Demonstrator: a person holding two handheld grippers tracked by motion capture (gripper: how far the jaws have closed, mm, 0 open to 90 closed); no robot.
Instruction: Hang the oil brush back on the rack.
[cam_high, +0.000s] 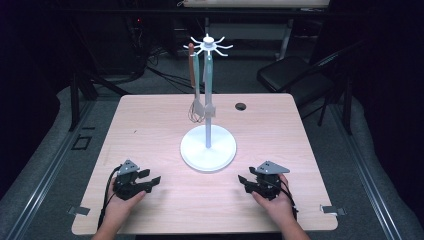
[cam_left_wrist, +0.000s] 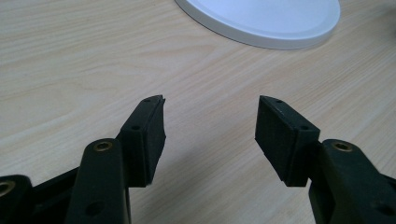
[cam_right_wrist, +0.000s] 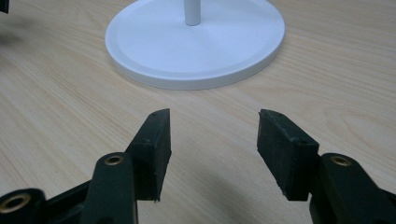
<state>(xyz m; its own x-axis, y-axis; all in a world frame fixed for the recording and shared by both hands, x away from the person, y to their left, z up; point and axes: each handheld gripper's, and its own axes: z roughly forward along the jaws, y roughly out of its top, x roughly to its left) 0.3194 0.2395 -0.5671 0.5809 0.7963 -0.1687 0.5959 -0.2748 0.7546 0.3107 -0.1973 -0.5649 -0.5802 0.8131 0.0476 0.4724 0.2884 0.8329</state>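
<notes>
Dark room, pale wood worktop (cam_high: 150, 125). High view: white stand (cam_high: 208, 145) is sitting mid-worktop, utensils (cam_high: 200, 82) hanging from its top hooks; nothing looks started, judging by this. Left gripper (cam_high: 149, 179) and right gripper (cam_high: 245, 181) are resting low near the front edge, each angling inward toward the stand. Left gripper view: jaws are gaping, empty, stand base (cam_left_wrist: 261, 21) ahead. Right gripper view: jaws are gaping, empty, base (cam_right_wrist: 196, 44) and pole (cam_right_wrist: 192, 11) ahead.
</notes>
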